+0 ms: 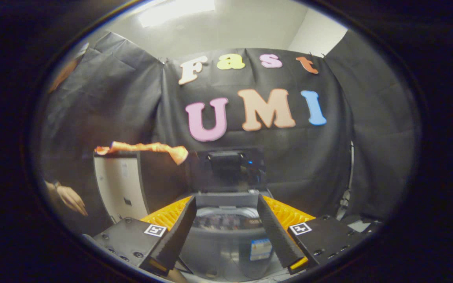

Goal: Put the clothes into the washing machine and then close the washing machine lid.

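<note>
A small grey washing machine [226,239] stands just ahead of my fingers, its drum opening showing between them. Its dark lid [228,169] is raised upright behind the opening. An orange piece of clothing [148,148] lies stretched along the top of a white cabinet [120,188] to the left of the machine, one end hanging over the cabinet's right corner. My gripper [226,220] is open, with nothing between its fingers, pointed at the machine's top.
A person's hand [69,198] hangs at the far left, beside the cabinet. Black cloth walls close the booth behind and on both sides. Cables and pale objects [348,212] lie low on the right of the machine.
</note>
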### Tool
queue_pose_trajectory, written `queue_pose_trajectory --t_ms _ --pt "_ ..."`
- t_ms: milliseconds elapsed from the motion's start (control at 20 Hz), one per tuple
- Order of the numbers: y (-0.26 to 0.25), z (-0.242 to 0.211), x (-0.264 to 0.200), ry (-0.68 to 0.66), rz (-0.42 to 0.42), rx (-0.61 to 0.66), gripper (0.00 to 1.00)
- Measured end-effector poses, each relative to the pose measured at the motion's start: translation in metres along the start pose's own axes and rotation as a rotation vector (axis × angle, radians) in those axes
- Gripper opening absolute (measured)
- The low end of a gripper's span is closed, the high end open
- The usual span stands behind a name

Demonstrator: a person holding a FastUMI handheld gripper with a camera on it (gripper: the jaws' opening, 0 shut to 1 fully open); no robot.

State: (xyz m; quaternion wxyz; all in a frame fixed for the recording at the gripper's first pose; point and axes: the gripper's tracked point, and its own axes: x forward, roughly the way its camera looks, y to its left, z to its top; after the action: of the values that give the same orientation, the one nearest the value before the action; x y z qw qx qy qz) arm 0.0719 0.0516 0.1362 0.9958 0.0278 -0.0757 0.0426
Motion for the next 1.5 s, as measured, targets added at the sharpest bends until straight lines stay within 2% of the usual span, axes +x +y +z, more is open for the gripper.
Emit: queue_pose_trajectory --t_ms 300,500,650,850,1050,1150,1250,1500 --pt "0.104 0.100 0.106 -0.032 0.215 -0.022 0.97" --pt "0.185 0.115 0.169 0.034 0.343 -0.047 0.98" --pt "0.243 0.096 0.207 0.112 0.427 -0.067 0.99" --pt "0.290 0.057 0.247 0.236 0.478 -0.091 0.98" --pt "0.309 0.004 0.263 0.393 0.485 -0.123 0.97" --pt "0.313 -0.008 0.264 0.443 0.497 -0.100 0.97" --pt "0.312 -0.011 0.264 0.453 0.492 -0.075 0.79" --pt "0.309 -0.009 0.270 0.425 0.424 -0.157 0.34"
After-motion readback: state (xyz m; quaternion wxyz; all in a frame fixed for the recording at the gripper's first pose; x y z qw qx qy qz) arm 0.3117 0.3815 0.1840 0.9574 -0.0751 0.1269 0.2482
